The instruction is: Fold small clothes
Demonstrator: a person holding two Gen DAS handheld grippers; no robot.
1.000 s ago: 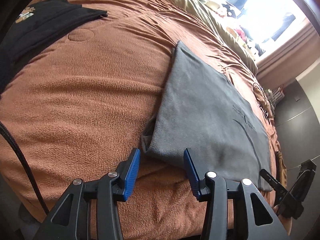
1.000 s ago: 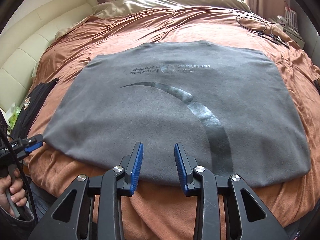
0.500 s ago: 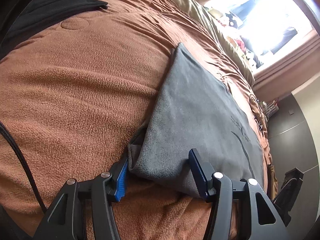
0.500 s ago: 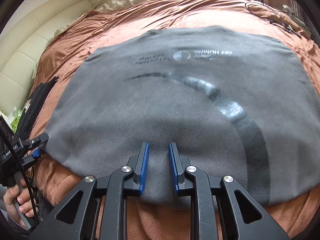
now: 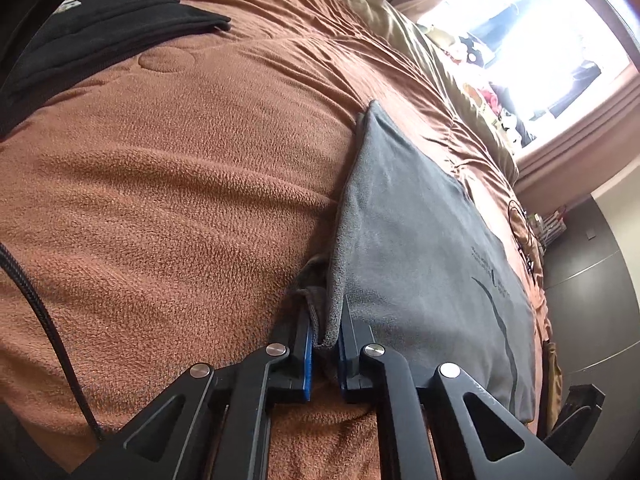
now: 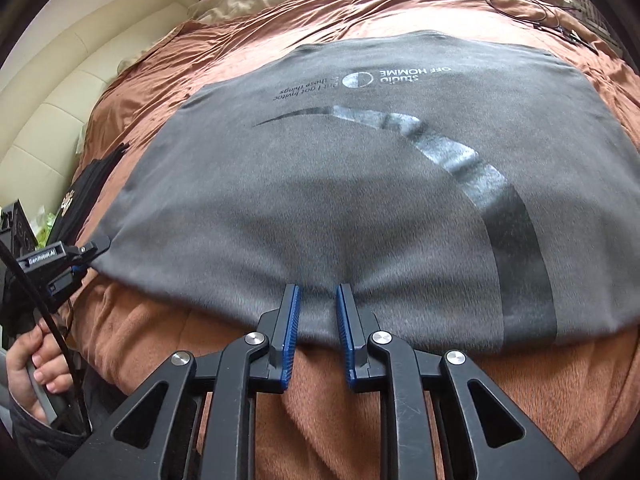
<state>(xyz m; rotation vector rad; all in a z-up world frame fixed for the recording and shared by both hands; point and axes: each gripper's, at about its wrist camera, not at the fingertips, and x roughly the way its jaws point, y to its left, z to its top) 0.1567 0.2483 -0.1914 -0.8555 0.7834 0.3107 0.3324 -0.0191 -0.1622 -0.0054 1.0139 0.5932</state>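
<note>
As seen from the left wrist, the left gripper (image 5: 325,344) has its jaws drawn almost together on the near corner of the grey T-shirt (image 5: 416,248), with a bunched fold of cloth pinched between the blue pads. The garment lies flat on the brown blanket (image 5: 180,184) of the bed, stretching away toward the bright window (image 5: 532,36). A black garment (image 5: 100,36) rests on the blanket at the upper left, well apart from the T-shirt. A black cable (image 5: 44,320) runs down the left edge of the view.

As seen from the right wrist, the right gripper (image 6: 316,320) sits at the near hem of the T-shirt (image 6: 360,184), its jaws narrowly parted and pressed into the cloth, which puckers between the pads; whether the fabric is actually clamped cannot be told. The shirt lies spread with printed lettering and a curved dark stripe (image 6: 472,176) facing up. At the left, the left gripper (image 6: 90,246) holds the shirt's corner, and the person's hand (image 6: 34,368) grips its handle. A cream headboard (image 6: 68,80) borders the bed.
</note>
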